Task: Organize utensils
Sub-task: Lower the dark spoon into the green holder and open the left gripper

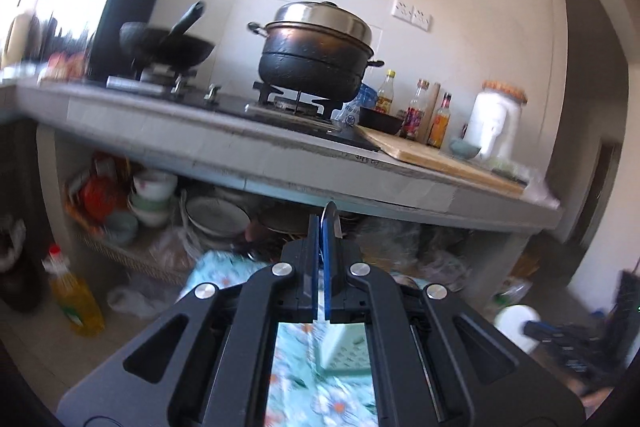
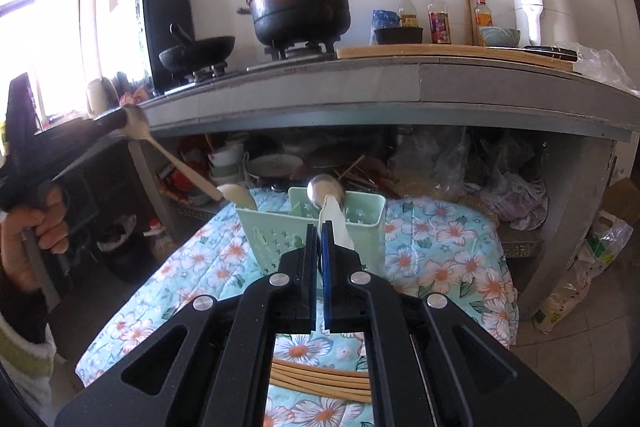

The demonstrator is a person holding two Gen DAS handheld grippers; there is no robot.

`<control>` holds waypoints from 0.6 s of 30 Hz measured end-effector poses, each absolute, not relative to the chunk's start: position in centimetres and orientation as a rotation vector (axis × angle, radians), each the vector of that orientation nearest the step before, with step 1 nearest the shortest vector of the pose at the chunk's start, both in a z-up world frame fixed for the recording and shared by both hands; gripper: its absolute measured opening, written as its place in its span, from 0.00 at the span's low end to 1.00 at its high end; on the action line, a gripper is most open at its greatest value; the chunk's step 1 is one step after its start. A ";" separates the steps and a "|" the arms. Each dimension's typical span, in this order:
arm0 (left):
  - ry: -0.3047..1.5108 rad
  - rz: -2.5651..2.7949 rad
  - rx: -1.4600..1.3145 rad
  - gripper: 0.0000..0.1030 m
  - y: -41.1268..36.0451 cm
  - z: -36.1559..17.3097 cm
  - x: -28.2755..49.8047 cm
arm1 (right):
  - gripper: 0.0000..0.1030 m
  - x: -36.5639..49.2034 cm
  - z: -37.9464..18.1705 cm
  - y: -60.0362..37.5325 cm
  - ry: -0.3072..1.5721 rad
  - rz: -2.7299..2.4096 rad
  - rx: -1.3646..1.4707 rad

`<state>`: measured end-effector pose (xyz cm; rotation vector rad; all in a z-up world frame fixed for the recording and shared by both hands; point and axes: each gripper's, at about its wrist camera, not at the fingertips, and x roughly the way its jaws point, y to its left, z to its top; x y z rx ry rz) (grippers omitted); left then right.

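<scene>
In the right wrist view my right gripper [image 2: 320, 227] is shut on a metal spoon [image 2: 325, 189] with a white handle, whose bowl sticks out just above a mint-green utensil caddy [image 2: 272, 227]. The caddy stands on a flowery cloth [image 2: 440, 247]. At the left, a hand [image 2: 36, 227] raises my left gripper [image 2: 120, 118], shut on the end of a cream spoon [image 2: 188, 171] that slants down to the caddy's left corner. Several wooden chopsticks [image 2: 320, 383] lie on the cloth under my right gripper. The left wrist view shows the left gripper [image 1: 320, 223] closed, with the caddy [image 1: 344, 347] below it.
A concrete counter [image 2: 400, 87] runs behind the cloth, carrying a black pot [image 2: 300, 11], a wok [image 2: 200, 55], a cutting board [image 2: 440, 51] and bottles [image 2: 438, 15]. Bowls and plates [image 1: 216, 215] fill the shelf under it. An oil bottle [image 1: 76, 299] stands on the floor.
</scene>
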<state>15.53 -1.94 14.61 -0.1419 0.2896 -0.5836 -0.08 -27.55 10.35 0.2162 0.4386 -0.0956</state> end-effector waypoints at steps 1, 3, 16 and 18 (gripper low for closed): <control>0.283 -0.568 -0.101 0.00 -3.0 14.8 16.0 | 0.02 -0.2 10.3 -27.7 0.434 -0.092 0.222; 0.283 -0.551 -0.036 0.00 -4.8 14.9 16.8 | 0.02 -0.5 10.3 -28.0 0.426 -0.088 0.231; 0.463 -0.580 0.201 0.00 -13.2 10.3 21.8 | 0.02 -1.1 10.2 -29.8 0.401 -0.066 0.275; 0.508 -0.620 0.166 0.01 -13.6 9.5 22.5 | 0.02 -1.2 10.1 -30.2 0.400 -0.063 0.290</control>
